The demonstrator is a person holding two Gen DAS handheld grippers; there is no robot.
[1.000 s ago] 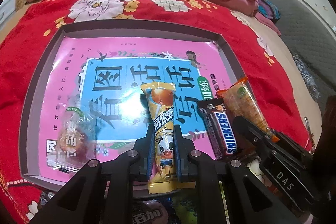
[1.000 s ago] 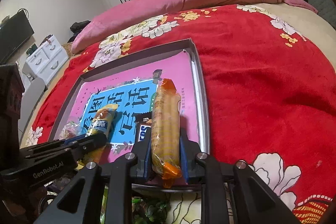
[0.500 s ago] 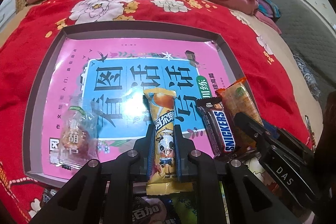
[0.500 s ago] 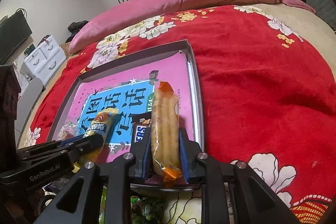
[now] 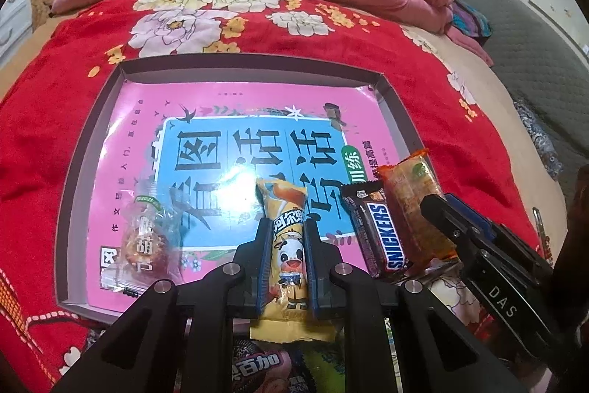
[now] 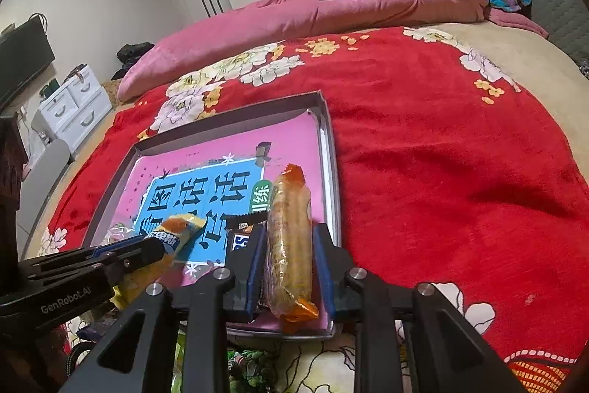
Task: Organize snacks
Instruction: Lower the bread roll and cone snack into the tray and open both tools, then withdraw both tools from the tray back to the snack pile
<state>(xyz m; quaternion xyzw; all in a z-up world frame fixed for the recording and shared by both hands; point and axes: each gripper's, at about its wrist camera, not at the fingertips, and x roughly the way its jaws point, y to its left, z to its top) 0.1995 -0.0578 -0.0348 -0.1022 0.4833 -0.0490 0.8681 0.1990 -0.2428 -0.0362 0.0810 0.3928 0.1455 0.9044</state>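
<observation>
Right gripper (image 6: 287, 267), low in the centre of its own view, is opening its jaws: the orange cracker pack (image 6: 289, 245) lies between the blue pads, and a gap shows on both sides, so the pads no longer press on it. That pack rests inside the tray (image 6: 228, 120) along its right wall, touching the chocolate bar (image 6: 241, 240) on its left. Left gripper (image 5: 287, 255), at the lower centre of its view, is clenched on the yellow milk snack (image 5: 287, 242), whose far end reaches over the tray floor, just left of the chocolate bar. A clear-wrapped candy (image 5: 141, 242) sits in the tray's lower left corner. The step in hand looks like laying snacks side by side in a row. Next, the right gripper likely needs to back straight off without dragging the crackers, while the left lowers and releases its pack parallel to the others.
</observation>
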